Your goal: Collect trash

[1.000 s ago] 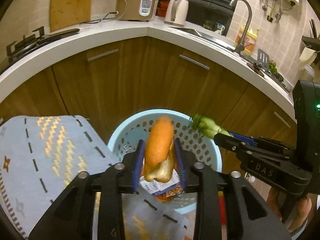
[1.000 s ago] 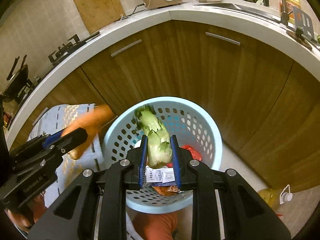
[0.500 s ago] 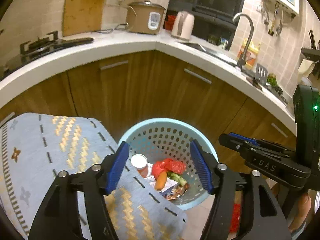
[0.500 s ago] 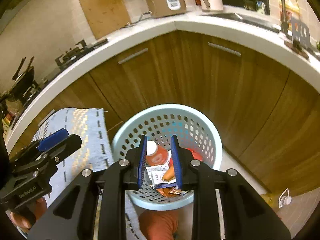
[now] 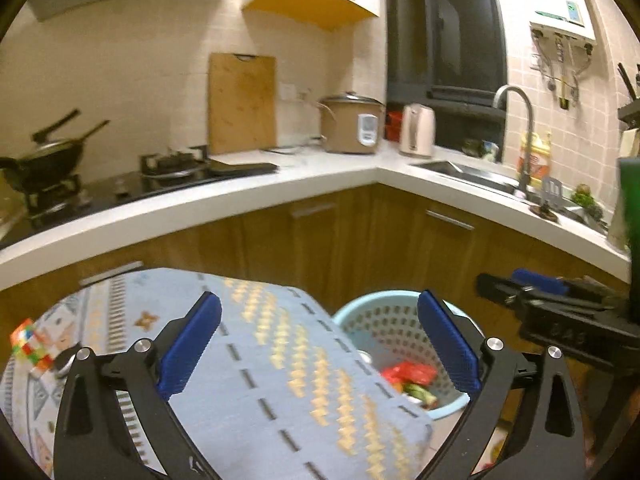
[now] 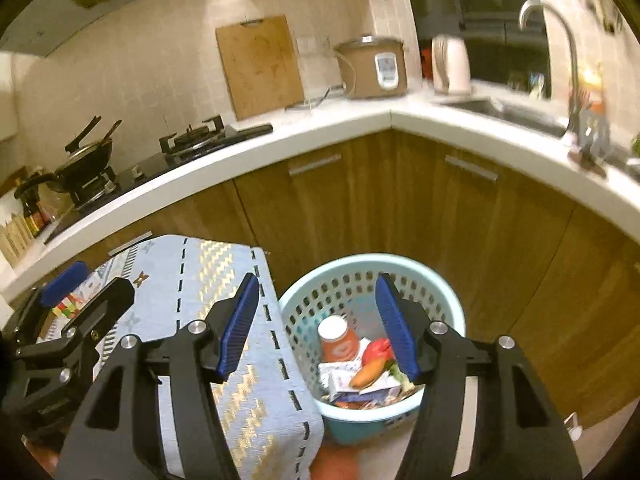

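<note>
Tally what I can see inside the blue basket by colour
Orange: 2, the jar and the carrot
Red: 1, the wrapper
White: 1, the packet
Green: 1, the vegetable scrap
Total: 5

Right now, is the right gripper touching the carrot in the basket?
Apart. The right wrist view shows the right gripper open and empty above the basket, while the carrot lies down inside.

Kitchen was warm-lit; beige tiled wall point(image 5: 140, 80) filled the upper left; white counter point(image 5: 320, 176) curved across the middle over wood cabinets point(image 6: 440, 220); dark window point(image 5: 444, 28) sat upper right.
</note>
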{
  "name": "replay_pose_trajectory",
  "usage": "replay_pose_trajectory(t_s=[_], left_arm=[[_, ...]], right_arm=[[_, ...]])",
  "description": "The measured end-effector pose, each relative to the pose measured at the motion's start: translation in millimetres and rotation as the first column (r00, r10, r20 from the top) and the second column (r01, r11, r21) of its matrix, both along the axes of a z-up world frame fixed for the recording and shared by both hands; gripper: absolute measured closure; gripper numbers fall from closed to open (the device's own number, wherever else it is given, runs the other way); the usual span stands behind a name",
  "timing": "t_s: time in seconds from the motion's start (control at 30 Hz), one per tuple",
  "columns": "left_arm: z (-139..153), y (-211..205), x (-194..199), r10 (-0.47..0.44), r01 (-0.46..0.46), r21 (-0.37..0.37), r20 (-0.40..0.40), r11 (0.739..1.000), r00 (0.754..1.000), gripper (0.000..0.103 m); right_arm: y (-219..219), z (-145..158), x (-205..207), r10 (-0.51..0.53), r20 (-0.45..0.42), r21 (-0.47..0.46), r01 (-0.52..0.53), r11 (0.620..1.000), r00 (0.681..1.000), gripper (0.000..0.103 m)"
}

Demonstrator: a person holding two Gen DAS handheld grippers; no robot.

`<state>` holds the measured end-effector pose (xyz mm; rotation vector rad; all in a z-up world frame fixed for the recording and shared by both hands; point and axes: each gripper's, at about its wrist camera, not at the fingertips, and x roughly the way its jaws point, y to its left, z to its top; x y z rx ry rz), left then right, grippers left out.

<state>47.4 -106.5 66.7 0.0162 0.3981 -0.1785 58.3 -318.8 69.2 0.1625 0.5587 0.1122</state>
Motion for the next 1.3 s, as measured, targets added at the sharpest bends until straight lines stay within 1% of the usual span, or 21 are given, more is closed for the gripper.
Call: replay_pose_trajectory(t_s=[0.1, 0.13, 0.17, 0.27, 0.33, 0.4, 0.47, 0.53, 0.57, 0.63, 0.67, 0.77, 0.83, 0.87, 1.03, 1.17, 1.3], left_arm=[[-5.1, 10.4, -6.7, 0.029, -0.028, -0.015, 0.009, 0.999, 1.0, 0.008], [-7.1, 12.8, -7.7, 0.03, -0.03, -0.016, 0.009, 0.999, 1.0, 0.008], [-9.5, 14.7, -8.7, 0.031, -0.031, -0.012, 0.011, 0.999, 0.999, 0.008], [-16.7, 20.6, -10.0, 0.047, -0.048, 0.006, 0.017, 0.999, 0.999, 0.008], [-21.6, 24.6, -11.2, 0.055, -0.055, 0.005, 0.028, 0.998, 0.998, 0.008], [-27.3, 27.8, -12.5, 0.077, -0.077, 0.002, 0.055, 0.997, 0.995, 0.008], [-33.1, 28.0, -13.1, 0.106, -0.107, 0.005, 0.063, 0.994, 0.992, 0.008], [-35.6, 23.5, -11.3, 0.132, -0.136, 0.052, 0.071, 0.989, 0.989, 0.008], [-35.7, 20.1, -12.1, 0.136, -0.143, 0.087, 0.083, 0.986, 0.987, 0.008], [-35.1, 17.7, -14.7, 0.147, -0.158, 0.114, 0.105, 0.981, 0.984, 0.008], [-35.7, 17.6, -15.7, 0.145, -0.158, 0.12, 0.104, 0.98, 0.984, 0.008], [-36.1, 21.0, -17.0, 0.134, -0.143, 0.109, 0.085, 0.984, 0.987, 0.008], [-34.3, 23.4, -19.0, 0.14, -0.149, 0.1, 0.091, 0.984, 0.986, 0.008], [-34.2, 24.2, -19.1, 0.143, -0.152, 0.098, 0.093, 0.984, 0.985, 0.008], [-33.9, 26.9, -20.9, 0.157, -0.166, 0.091, 0.097, 0.982, 0.983, 0.008], [-33.7, 27.5, -20.2, 0.159, -0.168, 0.091, 0.096, 0.982, 0.983, 0.008], [-34.0, 28.1, -19.9, 0.157, -0.166, 0.091, 0.099, 0.982, 0.983, 0.008]], right_arm=[[4.2, 5.3, -15.4, -0.021, 0.062, 0.004, 0.021, 1.0, 0.998, 0.045], [3.9, 6.4, -22.1, -0.042, 0.09, 0.015, 0.04, 0.999, 0.995, 0.039], [2.9, 6.9, -26.7, -0.057, 0.107, 0.021, 0.055, 0.998, 0.993, 0.037], [2.3, 6.8, -38.3, -0.101, 0.138, 0.016, 0.099, 0.995, 0.985, 0.037], [2.7, 6.6, -45.7, -0.126, 0.154, 0.001, 0.128, 0.992, 0.98, 0.037], [3.7, 5.7, -47.7, -0.138, 0.163, -0.013, 0.142, 0.99, 0.977, 0.037], [5.5, 3.6, -51.8, -0.155, 0.168, -0.036, 0.163, 0.986, 0.973, 0.037], [8.2, 2.4, -55.5, -0.164, 0.178, -0.053, 0.176, 0.983, 0.97, 0.035], [9.0, 1.0, -57.5, -0.17, 0.183, -0.056, 0.183, 0.982, 0.968, 0.03], [10.8, -1.8, -60.9, -0.179, 0.192, -0.053, 0.192, 0.98, 0.965, 0.026], [11.6, -3.7, -62.0, -0.18, 0.192, -0.052, 0.194, 0.98, 0.965, 0.026], [15.3, -8.5, -66.4, -0.179, 0.193, -0.07, 0.196, 0.978, 0.965, 0.026], [16.2, -10.3, -67.3, -0.179, 0.187, -0.077, 0.197, 0.977, 0.966, 0.024], [15.3, -10.8, -68.0, -0.179, 0.185, -0.074, 0.196, 0.978, 0.966, 0.023], [12.5, -9.8, -73.5, -0.182, 0.187, -0.063, 0.197, 0.978, 0.965, 0.022], [10.8, -6.9, -79.3, -0.185, 0.199, -0.058, 0.2, 0.978, 0.962, 0.018], [12.4, -6.1, -81.2, -0.19, 0.205, -0.065, 0.207, 0.976, 0.96, 0.018]])
